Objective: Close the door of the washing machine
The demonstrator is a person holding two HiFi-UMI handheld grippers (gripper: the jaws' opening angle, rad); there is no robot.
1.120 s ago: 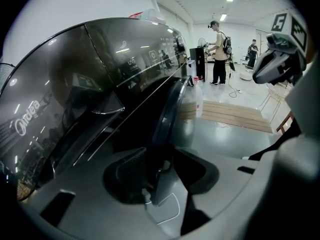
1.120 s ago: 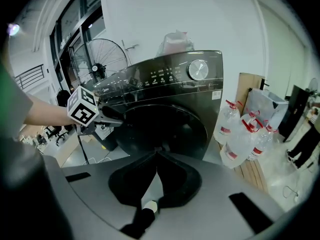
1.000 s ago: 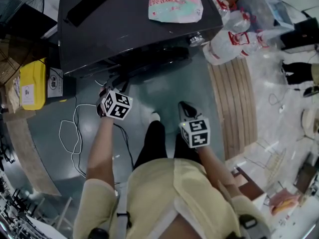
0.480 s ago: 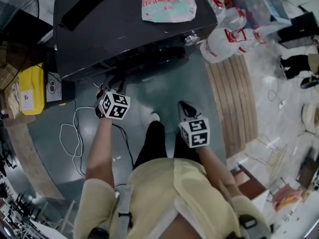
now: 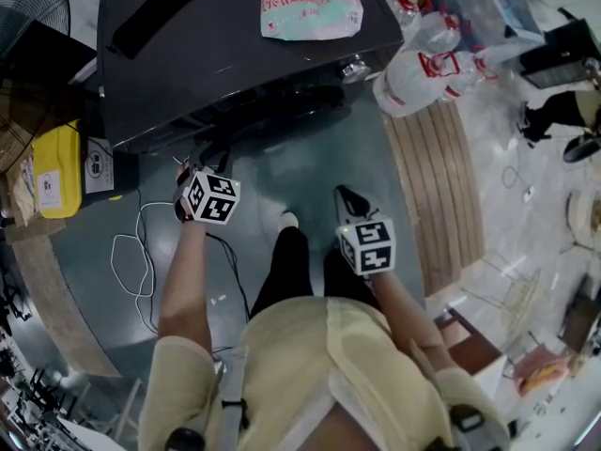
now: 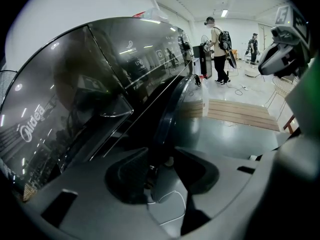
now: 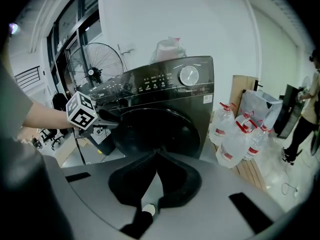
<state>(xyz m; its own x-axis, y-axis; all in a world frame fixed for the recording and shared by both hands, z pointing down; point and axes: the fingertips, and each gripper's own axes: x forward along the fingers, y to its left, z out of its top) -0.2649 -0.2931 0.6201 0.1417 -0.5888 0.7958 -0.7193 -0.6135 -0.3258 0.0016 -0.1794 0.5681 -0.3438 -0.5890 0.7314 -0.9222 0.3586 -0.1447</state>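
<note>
While the person stands on the grey floor (image 5: 310,172) facing the dark washing machine (image 5: 235,54), both grippers are held out in front of its lower front.

1. Door (image 7: 155,129): round and dark, lying close against the machine front. The left gripper view shows its rim curving out from the front panel. Whether it is latched cannot be told.

2. Left gripper (image 6: 162,166): positioned at the door's left edge, low on the front. Its jaws are spread. The door's rim runs down between them, close to the left pad, with floor visible in the gap. The jaws are not pressed on the rim.

3. Right gripper (image 7: 156,156): held well back from the machine, in front of the person's legs, pointing at the door. Its jaws are pressed together at the tips, with nothing between them.

4. Machine top: a red, white and pale green bag (image 5: 310,3) lies on it. A round control dial (image 7: 189,75) sits on the upper front panel.

5. Surroundings:
- Several clear water bottles with red caps (image 5: 423,64) stand just beside the machine's right side.
- The bottles rest at the end of a slatted wooden platform (image 5: 437,186).
- A yellow container (image 5: 58,163) stands at the machine's left.
- A white cable (image 5: 127,252) loops across the floor near the left arm.
- A standing fan (image 7: 97,64) is behind the machine on the left.
- Two people (image 6: 218,49) stand far off in the room.
</note>
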